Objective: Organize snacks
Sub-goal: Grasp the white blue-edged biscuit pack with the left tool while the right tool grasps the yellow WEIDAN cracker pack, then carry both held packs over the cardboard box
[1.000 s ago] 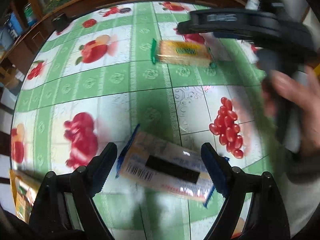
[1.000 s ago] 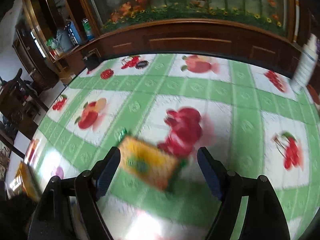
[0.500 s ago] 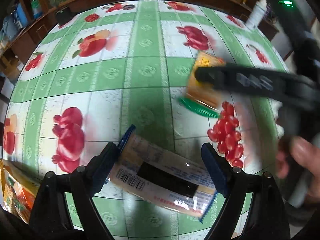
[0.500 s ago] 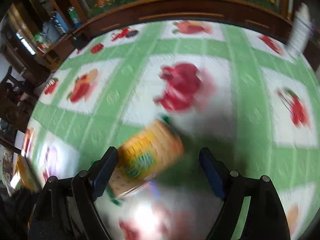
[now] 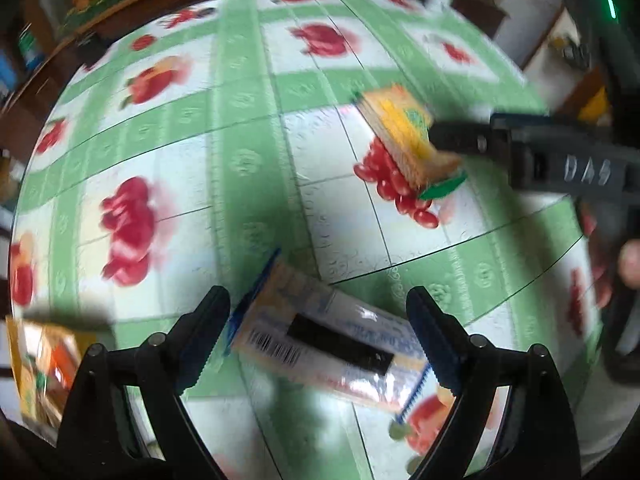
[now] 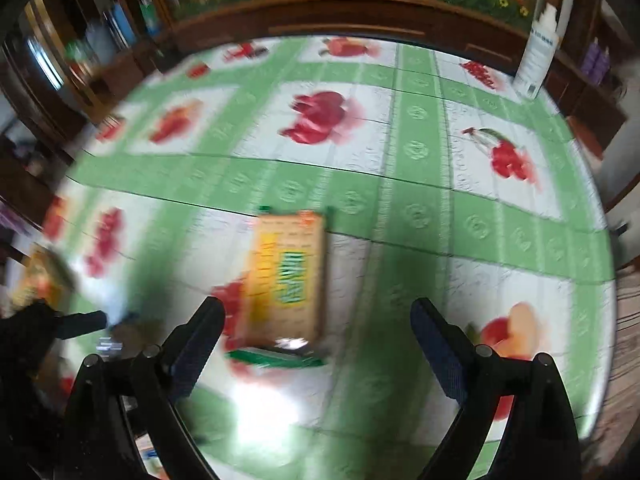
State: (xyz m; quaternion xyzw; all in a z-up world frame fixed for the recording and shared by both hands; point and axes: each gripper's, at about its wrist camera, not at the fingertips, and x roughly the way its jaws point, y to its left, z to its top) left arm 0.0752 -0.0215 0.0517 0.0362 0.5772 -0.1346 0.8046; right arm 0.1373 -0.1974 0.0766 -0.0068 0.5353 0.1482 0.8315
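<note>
A: The left gripper (image 5: 320, 332) points steeply down at the table, and its jaws are opening. A pale packet with a blue crimped end (image 5: 328, 340) lies flat on the tablecloth (image 5: 240, 128) between the two fingers, its barcode side up. The pads stand clear of it on both sides, so it is released, not grasped.

B: And the right gripper (image 6: 316, 332)?

A: Its jaws are opening too, and they are spread wide. A yellow cracker packet with green lettering (image 6: 288, 276) lies between and just beyond the fingertips, lengthwise away from the camera, its green crimped end nearest. Neither pad touches it. The picture is blurred, so I cannot read the lettering.

B: Where do the two packets sit relative to each other?

A: In the left wrist view the yellow packet (image 5: 404, 136) is farther out and to the right of the pale one, lying over a printed bunch of red berries, with one finger of the right gripper (image 5: 480, 140) reaching in from the right beside it. They are apart.

B: Anything else on the table?

A: An orange snack bag (image 5: 44, 356) at the near left edge, and a white bottle (image 6: 536, 60) upright at the far right edge.
</note>
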